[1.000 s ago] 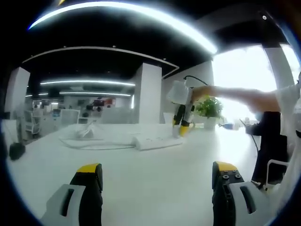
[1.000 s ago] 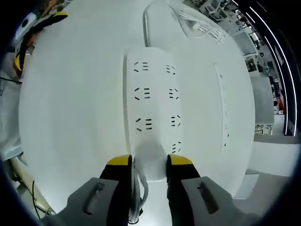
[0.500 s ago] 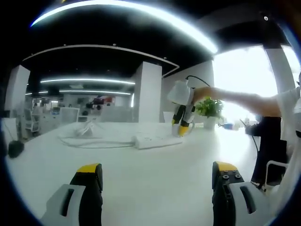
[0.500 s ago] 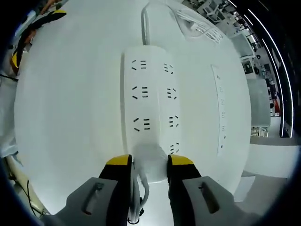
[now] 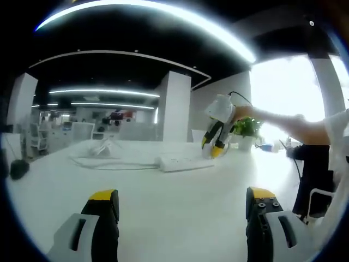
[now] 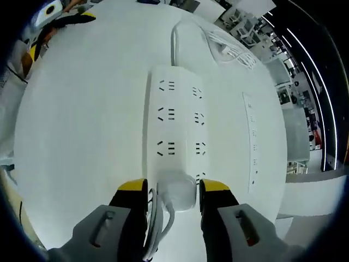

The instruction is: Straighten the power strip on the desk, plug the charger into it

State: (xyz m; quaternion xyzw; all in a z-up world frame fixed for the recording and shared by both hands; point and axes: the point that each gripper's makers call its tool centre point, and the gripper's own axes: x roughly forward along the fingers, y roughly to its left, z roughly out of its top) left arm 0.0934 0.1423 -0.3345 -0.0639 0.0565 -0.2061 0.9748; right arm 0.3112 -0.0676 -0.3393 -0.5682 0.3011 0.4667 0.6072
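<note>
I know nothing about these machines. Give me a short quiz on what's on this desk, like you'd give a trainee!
1. True or false: the left gripper has something held between its fingers.
2. Where is the white charger?
A. At the near end of the power strip, between the fingers of the right gripper
B. In the left gripper
C. On the floor under the desk
3. Fill in: seen in the right gripper view, the power strip's sockets run along its length in ___ rows.

Key: 1. False: its fingers stand wide apart with nothing between them, above the white desk. 2. A. 3. Two.
</note>
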